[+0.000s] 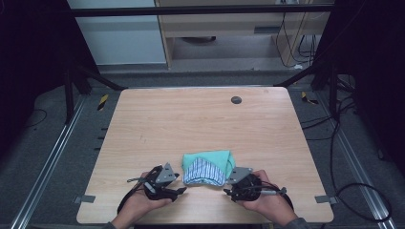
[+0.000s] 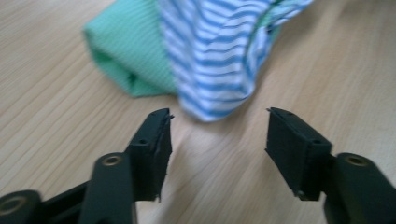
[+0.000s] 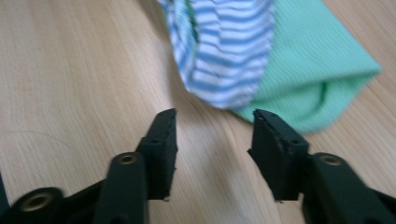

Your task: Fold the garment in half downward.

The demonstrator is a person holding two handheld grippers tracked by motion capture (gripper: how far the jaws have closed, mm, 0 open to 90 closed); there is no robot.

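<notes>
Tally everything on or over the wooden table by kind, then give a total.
Black two-jaw grippers: 2, left gripper, right gripper
Folded green knit cloth with blue-and-white striped lining: 1
Small dark round disc: 1
Total: 4

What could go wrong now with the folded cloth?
The folded cloth lies loosely near the table's front edge, so a nudge from the left gripper or right gripper might undo the fold. Both grippers are open with nothing between the jaws, so closing now would likely grab only a corner, or nothing.

A wooden table [image 1: 200, 119] — small dark disc [image 1: 236, 99] near its far edge.
</notes>
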